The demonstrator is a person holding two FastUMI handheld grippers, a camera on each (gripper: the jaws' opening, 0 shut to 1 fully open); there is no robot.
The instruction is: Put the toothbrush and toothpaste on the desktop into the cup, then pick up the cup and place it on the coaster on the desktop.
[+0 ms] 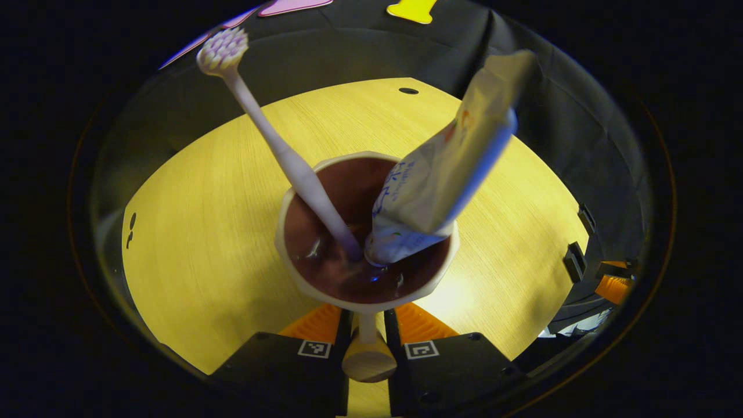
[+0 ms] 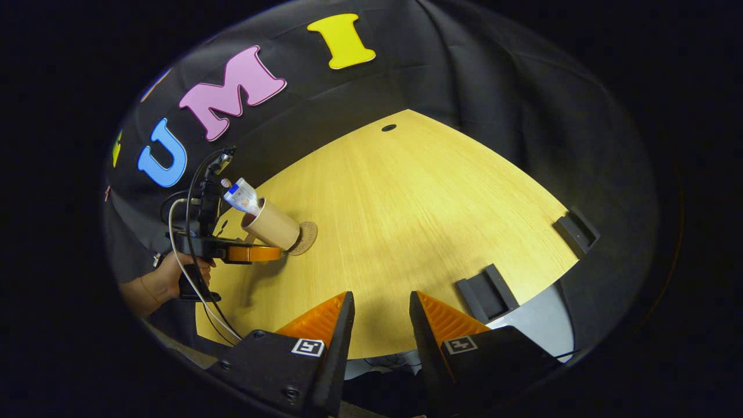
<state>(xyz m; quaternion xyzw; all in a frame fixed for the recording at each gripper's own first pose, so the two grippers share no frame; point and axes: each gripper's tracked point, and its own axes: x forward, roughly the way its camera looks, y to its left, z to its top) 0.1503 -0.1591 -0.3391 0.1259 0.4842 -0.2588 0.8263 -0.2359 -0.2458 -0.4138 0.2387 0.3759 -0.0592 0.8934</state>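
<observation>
In the left gripper view, a cup (image 1: pixel 365 232) with a pale rim and dark inside is seen directly ahead of the left gripper (image 1: pixel 368 328), whose two fingers are clenched on the cup's handle (image 1: pixel 367 354) from either side. A toothbrush (image 1: pixel 273 139) is stood in the cup, leaned up and to the left with its bristled head uppermost; a toothpaste tube (image 1: pixel 441 174) is stood beside it, cap end down, leaned up and to the right. The wooden desktop (image 1: pixel 220 203) is spread beneath and beyond the cup. In the right gripper view, the right gripper (image 2: pixel 380 325) is held released above the near edge of the desktop (image 2: pixel 418 209), its fingers parted with nothing between them. Far off to its left, the left gripper (image 2: pixel 255 253) is shown grasped by a hand (image 2: pixel 168 278), with the cup (image 2: pixel 271 229) held tilted and the toothpaste tube (image 2: pixel 241 197) protruding from it. A round coaster (image 2: pixel 305 237) is lain flat on the desktop, just beside the cup's base; contact cannot be told.
</observation>
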